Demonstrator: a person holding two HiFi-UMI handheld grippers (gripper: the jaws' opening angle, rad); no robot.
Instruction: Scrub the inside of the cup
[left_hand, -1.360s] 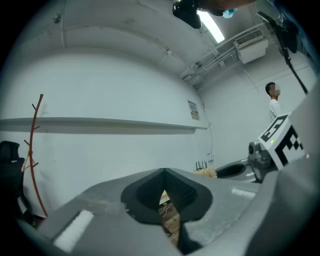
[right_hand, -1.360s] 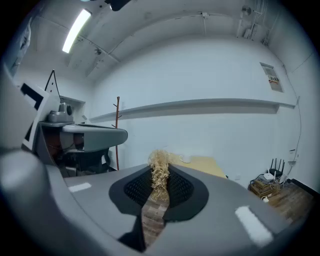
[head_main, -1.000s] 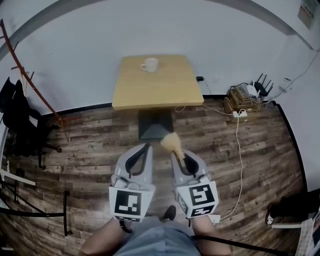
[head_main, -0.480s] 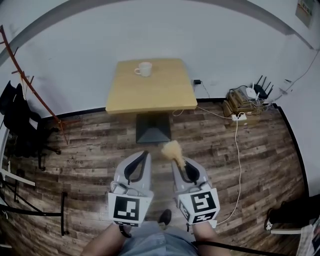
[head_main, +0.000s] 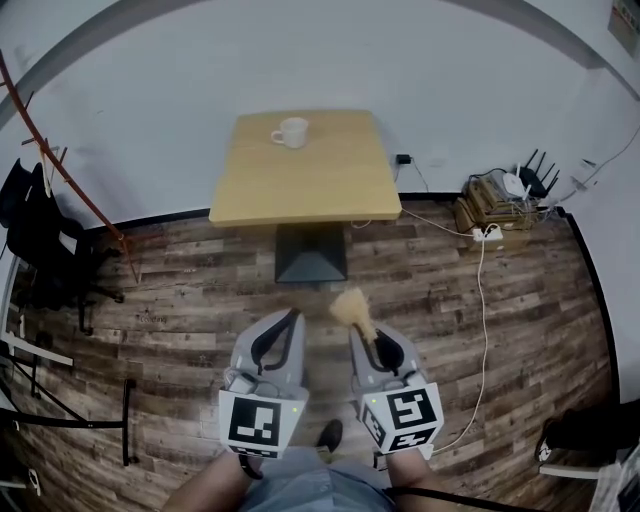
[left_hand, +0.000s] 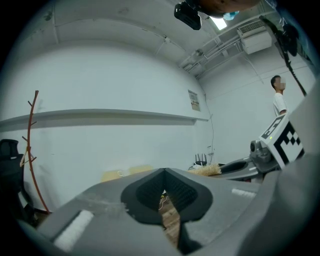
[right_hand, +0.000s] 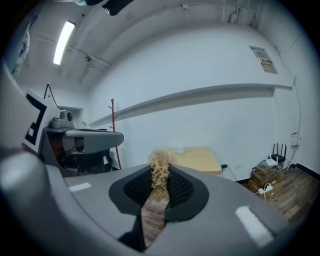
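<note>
Right gripper (right_hand: 159, 189) clamped on a straw brush (right_hand: 159, 167), bristles sticking out toward the far side. Left gripper (left_hand: 163, 194) fully closed, nothing between its jaws. White cup (head_main: 291, 132) upright on the far left part of the wooden counter (head_main: 320, 185), well apart from both grippers; contents not visible. Black-and-white square markers (head_main: 262, 422) on each gripper's cube. Wall poster (left_hand: 193, 100) too small to read.

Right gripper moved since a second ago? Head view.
Yes. The right gripper, shut on the straw-coloured bristle brush, sits lower in frame, further from the wooden table's dark pedestal base.
</note>
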